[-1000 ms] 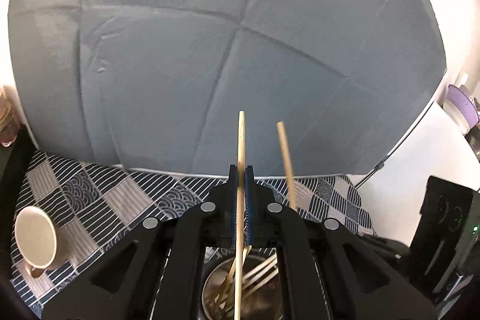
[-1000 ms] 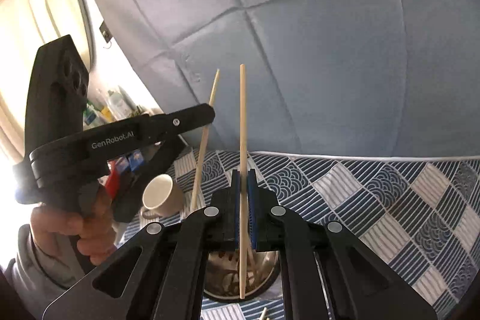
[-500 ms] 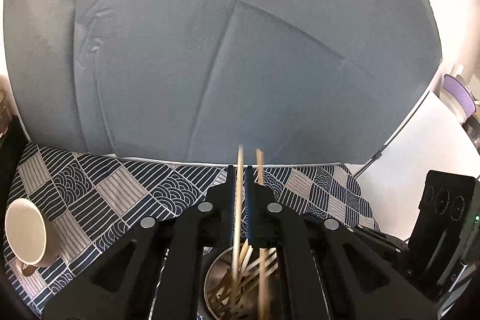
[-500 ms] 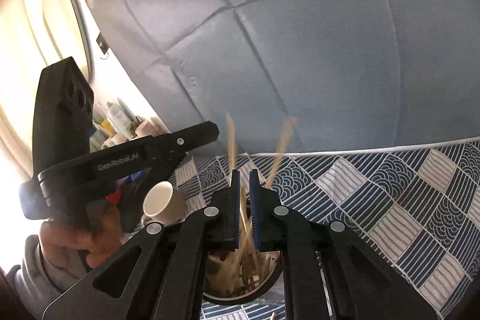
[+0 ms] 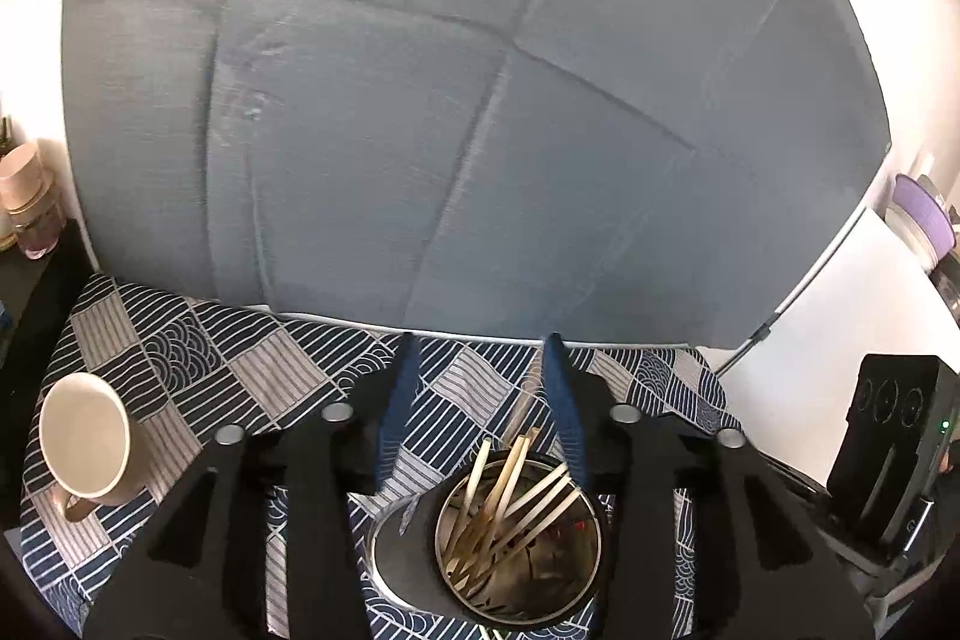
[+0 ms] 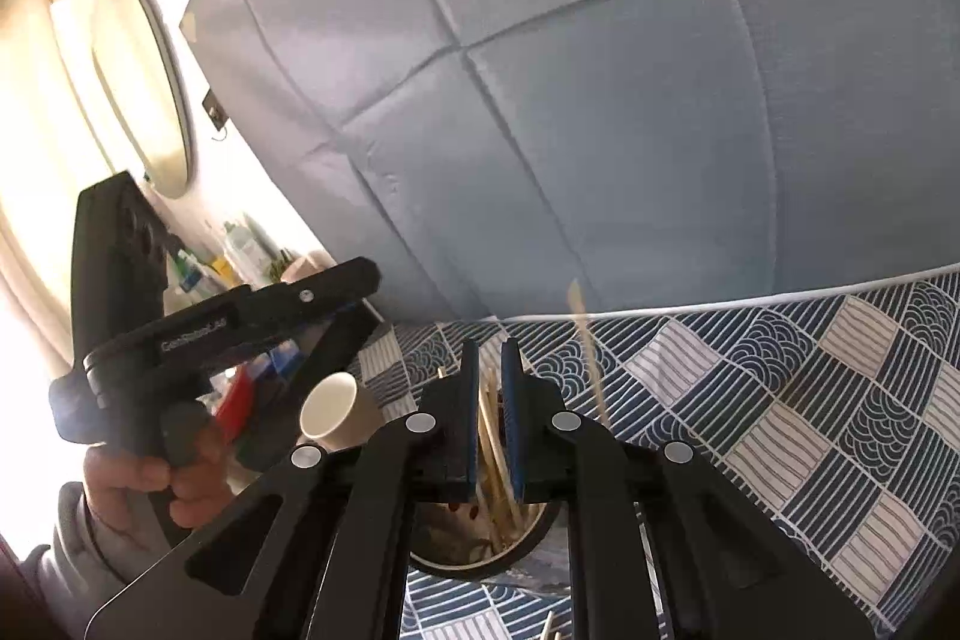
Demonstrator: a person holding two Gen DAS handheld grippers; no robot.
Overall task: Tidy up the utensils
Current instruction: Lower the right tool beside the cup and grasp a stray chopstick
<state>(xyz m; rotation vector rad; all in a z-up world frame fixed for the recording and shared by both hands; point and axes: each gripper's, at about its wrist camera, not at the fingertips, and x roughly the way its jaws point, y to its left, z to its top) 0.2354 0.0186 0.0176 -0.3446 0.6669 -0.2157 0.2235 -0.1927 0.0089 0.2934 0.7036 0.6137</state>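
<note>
Left wrist view shows the left gripper point(image 5: 480, 400) with its blue-padded jaws opening, now well spread and with nothing between them, where a second ago they were pressed onto a single pale wooden chopstick standing upright. That stick has gone from the pads and now lies among the bundle of pale wooden chopsticks point(image 5: 516, 496) leaning inside the round shiny metal utensil holder point(image 5: 591, 556), which stands on the navy-and-grey patchwork tablecloth point(image 5: 252, 370) directly below the fingers. A cream ceramic mug point(image 5: 84, 448) lies on its side at the left of the cloth, its place little changed. Right wrist view shows the right gripper point(image 6: 487, 358) with its jaws also opening, though only a narrow gap separates the pads; the chopstick they pinched a second earlier is no longer gripped, and light sticks show through the gap lower down in the holder point(image 6: 528, 538). One blurred chopstick point(image 6: 585, 340) stands tilted just right of the fingers, apart from the pads, its lower end hidden behind the gripper body. At the left, a person's hand point(image 6: 144, 484) in a grey sleeve point(image 6: 72, 550) grips the handle of the other gripper, beside the mug point(image 6: 336, 412).
</note>
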